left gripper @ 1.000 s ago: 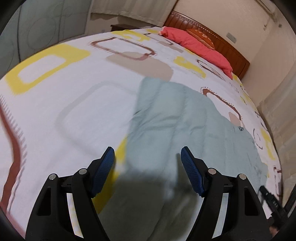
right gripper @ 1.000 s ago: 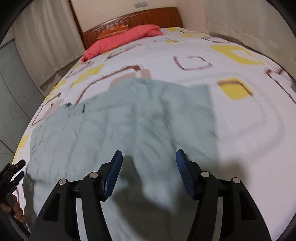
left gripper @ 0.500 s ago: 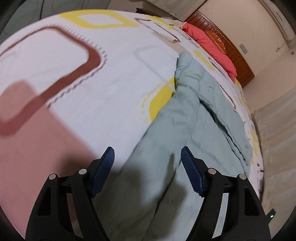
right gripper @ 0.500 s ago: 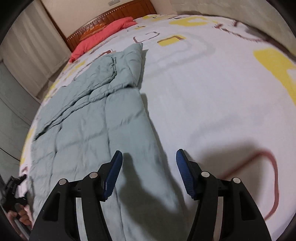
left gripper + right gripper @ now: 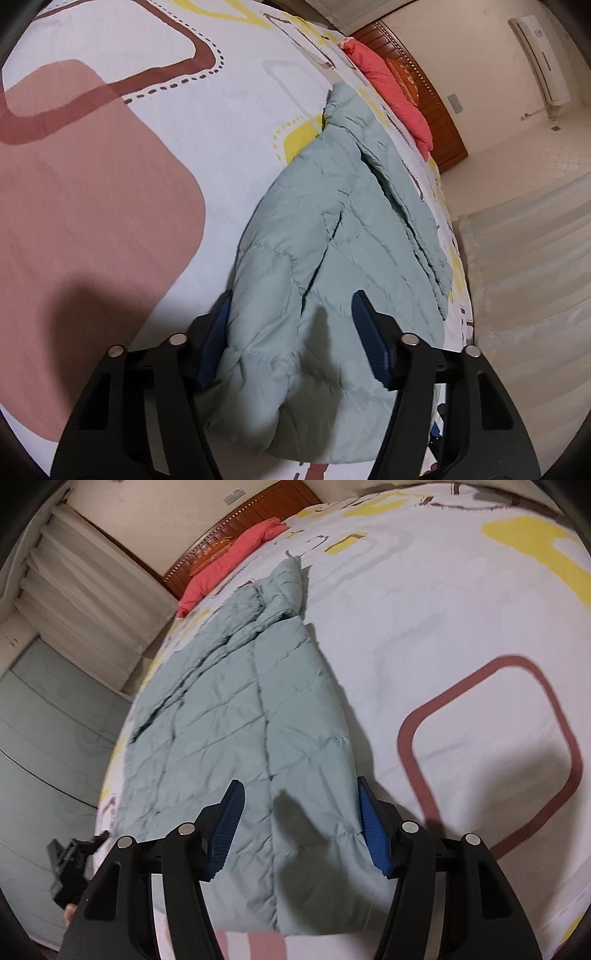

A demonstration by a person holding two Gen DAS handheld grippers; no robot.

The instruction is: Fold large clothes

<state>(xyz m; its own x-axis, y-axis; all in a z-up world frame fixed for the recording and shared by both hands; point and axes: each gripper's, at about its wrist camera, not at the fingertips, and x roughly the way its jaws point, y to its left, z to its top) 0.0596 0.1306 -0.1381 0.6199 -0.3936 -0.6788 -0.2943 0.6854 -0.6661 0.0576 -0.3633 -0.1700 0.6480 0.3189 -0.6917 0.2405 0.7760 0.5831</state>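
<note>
Our left tongs [image 5: 291, 343] hang over the near edge of the pale green quilted padded jacket [image 5: 332, 236], and the jaws are closing, with a bulging fold of the jacket between them. One blue pad is half hidden behind this fold; the other pad stands apart from the cloth, so we do not see a grip. Our right tongs [image 5: 299, 825] are released, with the jaws apart above the near hem of the same jacket [image 5: 236, 709], and the pads are not pressing it.

We see the jacket lying spread on the bed with the white sheet printed with yellow and brown squares [image 5: 461, 635]. It lies lengthwise toward the coral red pillow [image 5: 225, 565], which is far behind the jacket at the brown wooden headboard [image 5: 221, 531]. Beside the jacket, in the right wrist view, the left tongs [image 5: 70, 864] appear small and dark at the edge of the bed.
</note>
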